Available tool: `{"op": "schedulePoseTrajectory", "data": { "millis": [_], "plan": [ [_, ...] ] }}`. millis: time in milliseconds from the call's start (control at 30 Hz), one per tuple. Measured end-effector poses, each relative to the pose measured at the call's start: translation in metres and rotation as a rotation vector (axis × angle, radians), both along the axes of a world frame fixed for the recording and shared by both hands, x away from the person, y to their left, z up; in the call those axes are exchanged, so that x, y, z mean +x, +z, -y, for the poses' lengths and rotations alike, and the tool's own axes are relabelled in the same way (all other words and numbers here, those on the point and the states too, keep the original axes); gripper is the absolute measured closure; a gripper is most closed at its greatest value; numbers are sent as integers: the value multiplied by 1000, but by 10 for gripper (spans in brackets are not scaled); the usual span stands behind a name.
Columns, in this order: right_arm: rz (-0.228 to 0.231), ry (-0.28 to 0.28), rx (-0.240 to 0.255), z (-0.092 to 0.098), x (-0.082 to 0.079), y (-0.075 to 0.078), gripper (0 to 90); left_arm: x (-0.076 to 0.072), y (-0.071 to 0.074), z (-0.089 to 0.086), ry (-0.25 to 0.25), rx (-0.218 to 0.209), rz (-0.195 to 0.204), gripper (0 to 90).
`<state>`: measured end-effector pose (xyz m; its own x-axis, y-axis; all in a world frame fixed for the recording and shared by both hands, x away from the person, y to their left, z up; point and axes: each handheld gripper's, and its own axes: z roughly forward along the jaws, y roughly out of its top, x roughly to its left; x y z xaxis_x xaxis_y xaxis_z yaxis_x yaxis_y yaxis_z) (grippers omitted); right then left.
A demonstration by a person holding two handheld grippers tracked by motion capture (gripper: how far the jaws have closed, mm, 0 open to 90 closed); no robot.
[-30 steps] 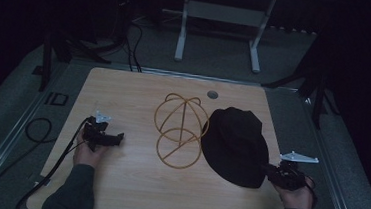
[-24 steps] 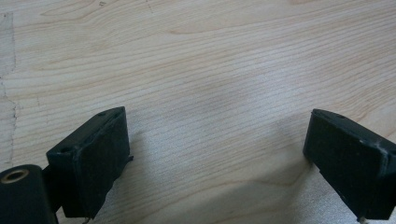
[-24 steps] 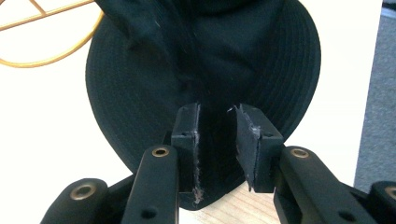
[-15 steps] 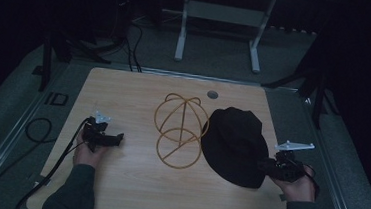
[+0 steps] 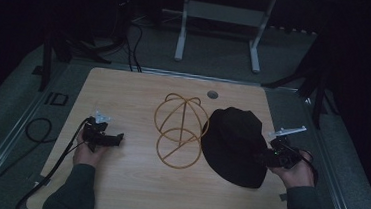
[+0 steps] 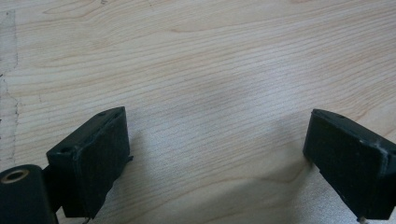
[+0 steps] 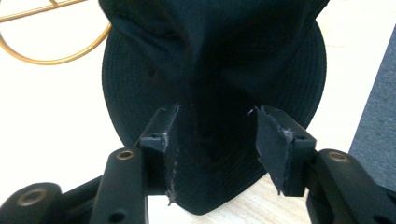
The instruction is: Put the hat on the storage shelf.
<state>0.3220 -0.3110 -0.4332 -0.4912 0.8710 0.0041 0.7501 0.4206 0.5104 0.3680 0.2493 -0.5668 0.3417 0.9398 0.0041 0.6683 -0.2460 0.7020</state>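
Observation:
A black brimmed hat lies flat on the wooden table, right of centre. Just left of it stands a gold wire hat stand. My right gripper is at the hat's right brim. In the right gripper view its jaws are narrowed to about half width, one on each side of a raised fold of the hat brim, and a gap still shows at the right pad. My left gripper rests low over bare wood at the table's left. It is wide open with nothing between its pads.
A round cable hole sits near the table's far edge. A cable trails off the left side from the left gripper. Grey floor and a metal frame's legs lie beyond the table. The table's right edge runs close to the right hand.
My right gripper has moved up and to the left, from beside the hat's near right edge onto its brim. The left gripper, the hat and the stand have stayed put.

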Motion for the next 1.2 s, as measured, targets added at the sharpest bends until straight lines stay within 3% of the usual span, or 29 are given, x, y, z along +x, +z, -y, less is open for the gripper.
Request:
{"op": "schedulePoseTrajectory", "data": {
  "millis": [400, 700, 900, 933, 1133, 1200],
  "plan": [
    [-117, 14, -91, -12, 30, 11, 444, 0, 0, 0, 0, 0, 0, 73],
    [-187, 37, -146, -23, 46, 4, 414, 0, 0, 0, 0, 0, 0, 73],
    [-262, 48, -201, -38, 60, -3, 370, 0, 0, 0, 0, -1, 0, 73],
    [-292, 56, -226, -42, 65, -6, 354, 0, 0, 0, 0, -1, 0, 73],
    [-357, 38, -252, -46, 76, -11, 336, 0, 0, 0, 0, -1, 0, 73],
    [-381, 32, -261, -47, 79, -11, 373, 0, 0, 0, 0, -1, 0, 73]
  ]
}}
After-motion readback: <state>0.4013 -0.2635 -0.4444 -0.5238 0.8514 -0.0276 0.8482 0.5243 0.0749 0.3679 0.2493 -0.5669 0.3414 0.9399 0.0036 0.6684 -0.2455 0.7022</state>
